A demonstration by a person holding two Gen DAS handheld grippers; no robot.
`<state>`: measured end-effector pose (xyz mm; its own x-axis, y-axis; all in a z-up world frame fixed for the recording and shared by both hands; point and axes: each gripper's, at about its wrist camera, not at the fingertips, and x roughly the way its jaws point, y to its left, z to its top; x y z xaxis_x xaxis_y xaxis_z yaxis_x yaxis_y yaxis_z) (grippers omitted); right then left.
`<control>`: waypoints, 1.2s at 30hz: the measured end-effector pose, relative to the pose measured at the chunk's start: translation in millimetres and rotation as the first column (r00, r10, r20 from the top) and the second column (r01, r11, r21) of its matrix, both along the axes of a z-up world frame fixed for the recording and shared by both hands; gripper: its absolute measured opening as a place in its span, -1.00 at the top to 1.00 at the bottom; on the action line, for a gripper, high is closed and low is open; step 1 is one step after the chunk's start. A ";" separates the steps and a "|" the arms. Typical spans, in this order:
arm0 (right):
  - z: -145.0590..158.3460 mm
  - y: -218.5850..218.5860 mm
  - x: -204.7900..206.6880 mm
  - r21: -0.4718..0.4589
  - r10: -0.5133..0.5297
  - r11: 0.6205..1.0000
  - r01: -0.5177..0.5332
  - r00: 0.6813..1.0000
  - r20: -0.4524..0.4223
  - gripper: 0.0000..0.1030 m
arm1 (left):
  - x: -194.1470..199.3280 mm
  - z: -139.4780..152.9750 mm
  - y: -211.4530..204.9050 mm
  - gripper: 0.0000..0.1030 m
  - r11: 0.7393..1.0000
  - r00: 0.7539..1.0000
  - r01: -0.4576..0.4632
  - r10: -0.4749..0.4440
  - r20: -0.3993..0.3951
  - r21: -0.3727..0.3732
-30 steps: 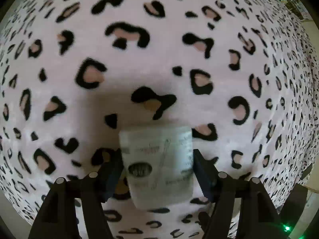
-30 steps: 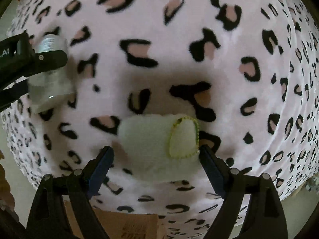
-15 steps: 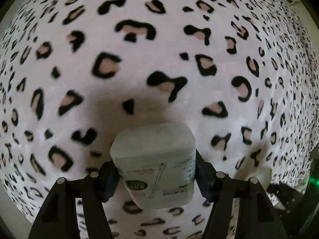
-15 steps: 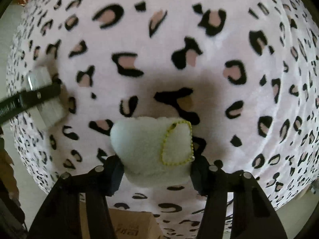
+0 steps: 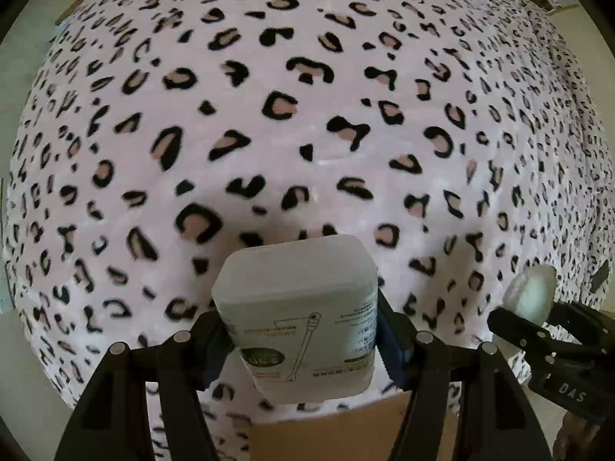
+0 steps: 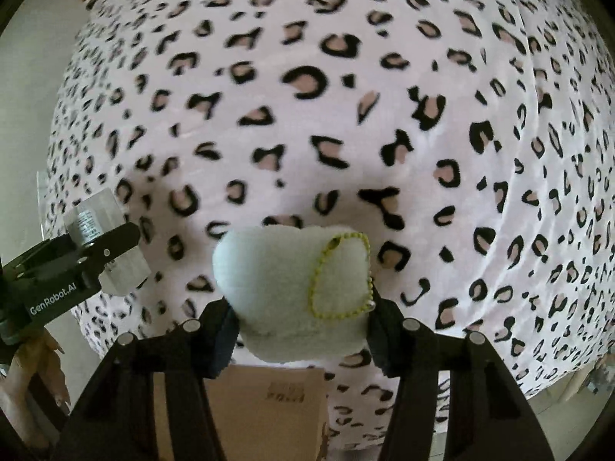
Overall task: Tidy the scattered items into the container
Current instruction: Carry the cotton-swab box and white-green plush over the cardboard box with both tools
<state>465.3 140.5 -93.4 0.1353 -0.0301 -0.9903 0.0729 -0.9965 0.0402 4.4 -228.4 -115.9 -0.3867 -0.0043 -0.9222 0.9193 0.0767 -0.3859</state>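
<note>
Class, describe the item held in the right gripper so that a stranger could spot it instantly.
Above the leopard-print blanket, find the right gripper. Clamped between its fingers is a fluffy white plush pouch. Unlike the hard plastic box in the left gripper, it is soft, with a yellow bead chain looped across it.

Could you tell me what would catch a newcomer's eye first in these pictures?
The pink leopard-print blanket fills both views. Next, the left gripper clamps a pale plastic box, and the right gripper clamps a fluffy white pouch with a yellow bead chain.
</note>
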 end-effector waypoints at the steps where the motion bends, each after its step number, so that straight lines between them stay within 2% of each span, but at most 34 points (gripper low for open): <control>1: 4.7 -3.3 18.4 0.000 0.008 1.000 -0.008 1.000 -0.002 -0.11 | 3.0 5.3 4.5 -0.29 1.000 1.000 -0.003 0.003 0.000 -0.004; 6: 20.6 -21.4 109.7 -0.007 0.019 1.000 -0.019 1.000 -0.008 -0.11 | 4.4 30.0 34.1 -0.29 1.000 1.000 -0.017 0.017 -0.022 -0.014; 8: 27.1 -32.2 132.9 -0.005 0.027 1.000 -0.027 1.000 -0.015 -0.11 | 7.7 38.6 45.8 -0.29 1.000 0.999 -0.024 0.024 -0.027 -0.019; 17: 59.3 -53.3 315.5 -0.018 0.053 0.998 -0.054 0.997 -0.049 -0.11 | 20.6 73.5 103.1 -0.29 0.994 0.991 -0.102 0.099 -0.090 -0.029; 21: 65.1 -73.9 387.4 -0.024 0.058 0.998 -0.059 0.997 -0.056 -0.11 | 26.1 88.4 125.6 -0.29 0.992 0.988 -0.117 0.112 -0.109 -0.043; 26: 63.4 -83.5 497.6 -0.012 0.067 0.998 -0.068 0.996 -0.058 -0.11 | 23.0 98.7 148.9 -0.29 0.993 0.987 -0.107 0.099 -0.124 -0.053; 27: 66.9 -79.5 490.6 -0.012 0.065 0.998 -0.066 0.996 -0.056 -0.11 | 22.6 100.3 153.6 -0.29 0.993 0.987 -0.106 0.098 -0.126 -0.054; 32: 59.4 -82.4 587.6 -0.018 0.060 0.998 -0.061 0.997 -0.045 -0.12 | 18.6 107.3 174.2 -0.29 0.994 0.987 -0.096 0.088 -0.136 -0.058; 36: 60.0 -84.1 605.9 -0.025 0.052 0.998 -0.053 0.998 -0.039 -0.12 | 14.6 110.8 189.6 -0.29 0.994 0.986 -0.092 0.083 -0.145 -0.055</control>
